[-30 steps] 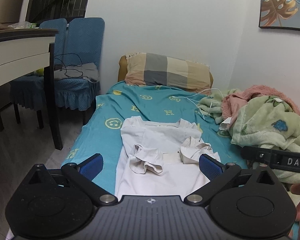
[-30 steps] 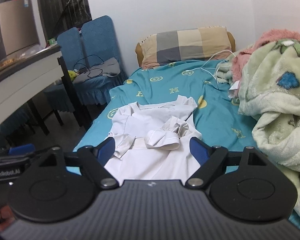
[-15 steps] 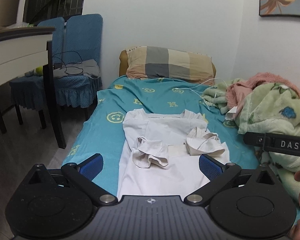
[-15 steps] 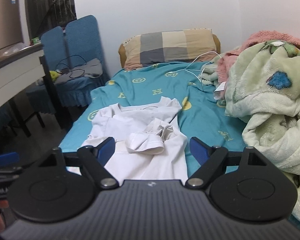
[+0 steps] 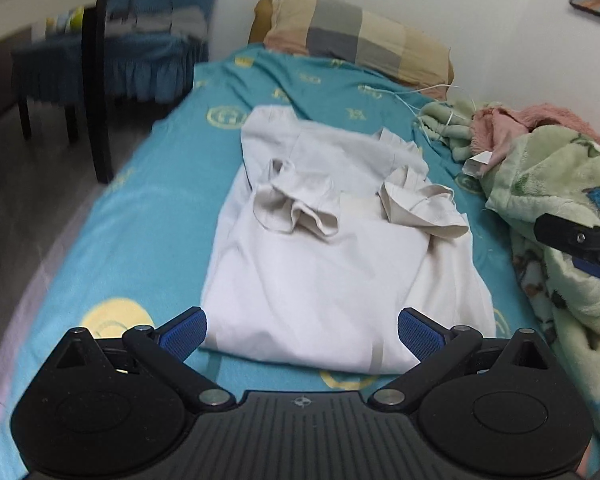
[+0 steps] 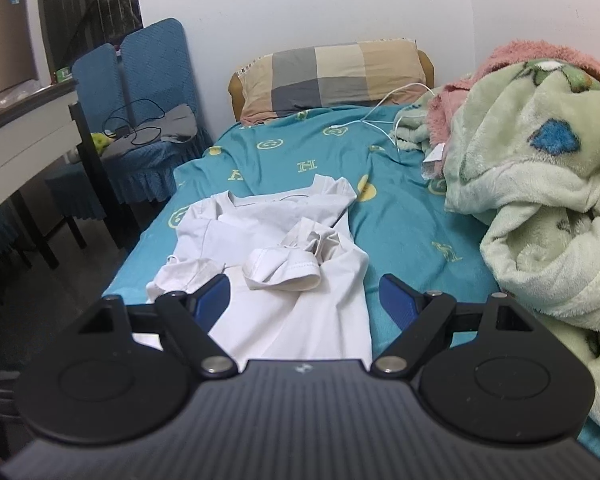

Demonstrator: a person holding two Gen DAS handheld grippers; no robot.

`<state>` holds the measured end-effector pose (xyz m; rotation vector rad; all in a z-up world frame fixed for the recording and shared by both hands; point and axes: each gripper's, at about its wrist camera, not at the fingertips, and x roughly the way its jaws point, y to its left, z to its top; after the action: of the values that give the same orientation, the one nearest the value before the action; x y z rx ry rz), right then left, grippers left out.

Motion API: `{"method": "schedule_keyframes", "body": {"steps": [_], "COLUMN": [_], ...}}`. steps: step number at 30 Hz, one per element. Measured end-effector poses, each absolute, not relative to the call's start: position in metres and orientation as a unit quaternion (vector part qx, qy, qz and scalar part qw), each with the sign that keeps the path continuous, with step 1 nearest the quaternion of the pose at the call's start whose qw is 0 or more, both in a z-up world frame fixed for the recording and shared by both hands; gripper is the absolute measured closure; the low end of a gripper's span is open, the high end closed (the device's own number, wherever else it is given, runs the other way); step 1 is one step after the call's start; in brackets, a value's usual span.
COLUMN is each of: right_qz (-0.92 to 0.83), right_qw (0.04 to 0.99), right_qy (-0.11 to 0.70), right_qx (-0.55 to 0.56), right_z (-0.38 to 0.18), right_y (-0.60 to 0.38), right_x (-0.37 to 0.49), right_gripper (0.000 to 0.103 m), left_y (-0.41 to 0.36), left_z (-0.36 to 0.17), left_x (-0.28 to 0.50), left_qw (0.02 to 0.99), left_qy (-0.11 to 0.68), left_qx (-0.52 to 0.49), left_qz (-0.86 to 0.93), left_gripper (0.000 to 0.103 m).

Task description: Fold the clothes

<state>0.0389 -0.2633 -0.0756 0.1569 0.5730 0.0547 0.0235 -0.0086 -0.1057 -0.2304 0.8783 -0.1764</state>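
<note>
While I hold both tools over the near end of the bed (image 5: 148, 216), my left gripper (image 5: 302, 330) and right gripper (image 6: 305, 294) stand spread and empty. Just beyond lies the white shirt (image 5: 332, 264), sleeves turned inward; farther off, the checked pillow (image 6: 332, 74).

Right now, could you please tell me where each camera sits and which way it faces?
Left wrist: on the left tongs, angled down along the bed at the white T-shirt; its blue pads and the other tongs show.
Right wrist: on the right tongs, facing the checked pillow and green blanket; its pads show.
Shared: T-shirt, pillow, teal sheet, both tongs open.
</note>
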Motion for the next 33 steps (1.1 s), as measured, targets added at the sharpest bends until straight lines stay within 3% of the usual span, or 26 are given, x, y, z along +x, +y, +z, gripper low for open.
{"method": "schedule_keyframes", "body": {"steps": [8, 15, 18, 20, 24, 26, 29, 33], "right_qz": [0.031, 0.078, 0.087, 0.087, 0.09, 0.1, 0.1, 0.055], "right_qw": [0.931, 0.806, 0.744, 0.707, 0.625, 0.606, 0.617, 0.653], "right_qy": [0.328, 0.439, 0.472, 0.485, 0.516, 0.525, 0.509, 0.472], "right_qx": [0.158, 0.39, 0.464, 0.507, 0.579, 0.59, 0.592, 0.59], "right_z": [-0.086, -0.14, -0.169, -0.187, -0.224, -0.232, -0.232, -0.228], "right_y": [-0.284, -0.311, -0.31, -0.308, -0.296, -0.287, -0.281, -0.294], "right_x": [0.045, 0.05, 0.055, 0.056, 0.056, 0.058, 0.062, 0.061], "right_gripper": [0.02, 0.02, 0.019, 0.019, 0.018, 0.018, 0.019, 0.02], "left_y": [0.016, 0.033, 0.032, 0.032, 0.044, 0.051, 0.058, 0.061], "left_z": [-0.145, -0.168, -0.177, -0.18, -0.19, -0.196, -0.202, -0.202], "left_x": [0.036, 0.042, 0.048, 0.054, 0.063, 0.064, 0.064, 0.063], "left_qw": [0.81, 0.778, 0.776, 0.778, 0.761, 0.748, 0.735, 0.732], "left_qy": [0.515, 0.504, 0.491, 0.481, 0.461, 0.456, 0.448, 0.439], "left_qx": [-0.268, -0.365, -0.387, -0.395, -0.45, -0.477, -0.505, -0.516], "left_qz": [-0.086, -0.085, -0.086, -0.082, -0.08, -0.075, -0.07, -0.071], "left_gripper": [0.005, 0.008, 0.013, 0.023, 0.028, 0.037, 0.048, 0.051]}}
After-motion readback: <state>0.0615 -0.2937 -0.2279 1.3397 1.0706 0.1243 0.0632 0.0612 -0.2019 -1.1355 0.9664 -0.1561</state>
